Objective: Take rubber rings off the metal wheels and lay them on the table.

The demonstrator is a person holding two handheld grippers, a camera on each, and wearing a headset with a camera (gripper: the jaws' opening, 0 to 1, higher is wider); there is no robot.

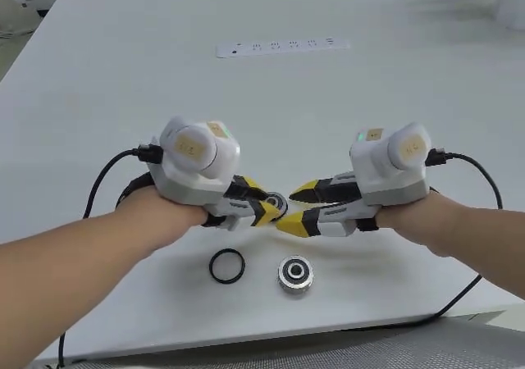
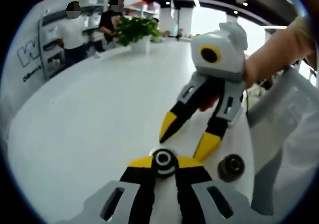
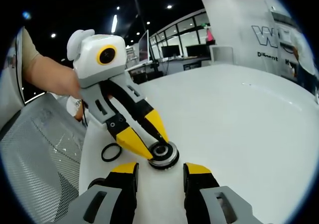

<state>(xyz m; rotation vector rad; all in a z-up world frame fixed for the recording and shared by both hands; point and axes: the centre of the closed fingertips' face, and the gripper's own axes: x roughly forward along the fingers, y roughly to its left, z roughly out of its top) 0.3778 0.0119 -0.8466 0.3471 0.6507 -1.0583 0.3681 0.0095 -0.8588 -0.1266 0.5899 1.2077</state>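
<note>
At the left, the left gripper (image 1: 267, 211), grey-bodied with black jaws and yellow tips, is seen clenched on a small round silver metal wheel (image 2: 163, 159). The wheel is held just above the white table (image 1: 123, 74). A dark band (image 3: 173, 160) around its rim is judged to be a rubber ring not yet taken off.

Below, 1 loose black rubber ring (image 1: 227, 266) lies flat on the table. Just to its right, and apart from it, a 2nd silver metal wheel (image 1: 295, 273) rests on its side. Whether that wheel is bare cannot be told for certain.

At the right, the right gripper (image 3: 161, 168) is held with its jaws spread and nothing between them. Its yellow tips are aimed at the held wheel and lie close to it.

Several faults can be foreseen:

1. The wheel is pinched only at the very tips of the left gripper, so a sideways pull on the band could twist it free. It would then be dropped onto the smooth table, where it might roll toward the near edge or knock the 2 items below.
2. If the right jaws are closed on the metal rim rather than the rubber, nothing will be peeled and the tips may skid off.
3. If the band is pinned under the left tips, it may be stretched instead of released.
4. A stretched band could be flung clear of the table when let go.
</note>
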